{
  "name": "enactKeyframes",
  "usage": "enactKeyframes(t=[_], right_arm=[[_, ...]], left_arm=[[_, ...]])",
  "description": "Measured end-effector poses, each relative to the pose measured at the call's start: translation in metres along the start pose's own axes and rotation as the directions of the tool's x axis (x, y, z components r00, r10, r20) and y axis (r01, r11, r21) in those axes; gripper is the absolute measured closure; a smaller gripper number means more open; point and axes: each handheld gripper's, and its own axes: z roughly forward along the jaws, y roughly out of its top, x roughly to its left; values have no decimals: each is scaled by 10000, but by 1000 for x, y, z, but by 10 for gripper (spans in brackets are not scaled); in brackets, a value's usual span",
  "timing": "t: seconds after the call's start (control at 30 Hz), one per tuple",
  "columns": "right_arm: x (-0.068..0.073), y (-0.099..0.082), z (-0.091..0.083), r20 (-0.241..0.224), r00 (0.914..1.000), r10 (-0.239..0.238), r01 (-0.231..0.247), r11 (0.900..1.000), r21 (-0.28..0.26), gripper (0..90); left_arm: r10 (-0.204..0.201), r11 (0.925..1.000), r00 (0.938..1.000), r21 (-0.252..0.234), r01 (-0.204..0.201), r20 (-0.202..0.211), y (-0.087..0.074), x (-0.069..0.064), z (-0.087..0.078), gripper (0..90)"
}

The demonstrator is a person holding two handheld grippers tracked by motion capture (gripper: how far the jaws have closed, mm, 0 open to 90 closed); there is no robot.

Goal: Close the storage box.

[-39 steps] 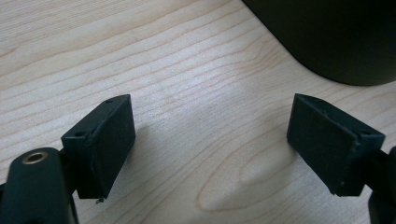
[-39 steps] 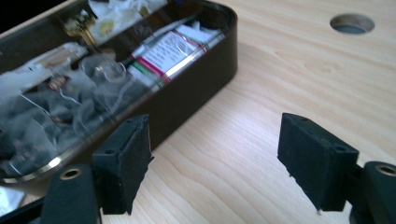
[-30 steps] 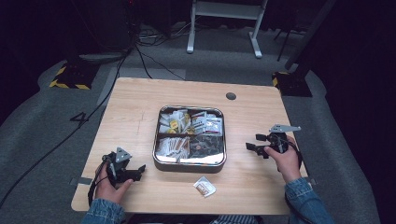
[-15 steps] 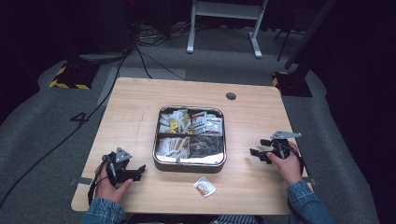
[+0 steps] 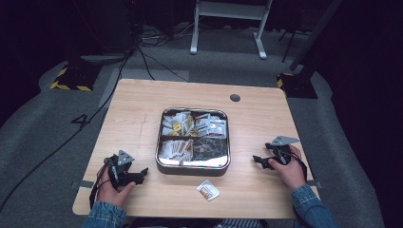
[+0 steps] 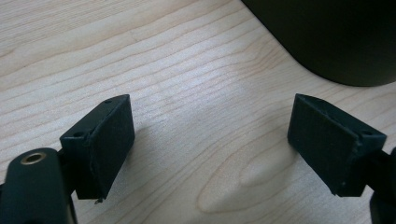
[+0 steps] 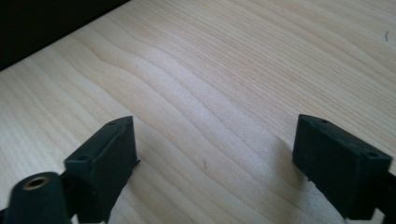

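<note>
Packets in the tray (image 5: 192, 167): print too small to read; kinds not distinguishable. Loose packet (image 5: 208, 190) on the table (image 5: 142, 109) near the tray: label unreadable. Left gripper view: dark tray wall (image 6: 327, 37) cut off by top and right edges. Right gripper view: both pads (image 7: 105, 161) cut by the bottom edge, the near left one blurred. High view: person's sleeves (image 5: 104, 216) cut by the bottom edge; the floor beyond the table falls into darkness.

I hold both low over the tabletop (image 5: 142, 109): left gripper (image 5: 140, 174) wide open, right gripper (image 5: 258, 160) just opened wide, nothing between.
</note>
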Motion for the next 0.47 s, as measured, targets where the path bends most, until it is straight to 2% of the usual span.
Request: enactKeyframes(t=[0.13, 0.47], right_arm=[[1, 2, 3, 176, 9998, 121, -124, 9998, 137, 67], [3, 2, 4, 181, 9997, 137, -140, 9997, 187, 48]], left_arm=[[-35, 10000, 10000, -9, 35, 23, 0, 0, 0, 149], [-11, 10000, 10000, -6, 11, 27, 0, 0, 0, 146]])
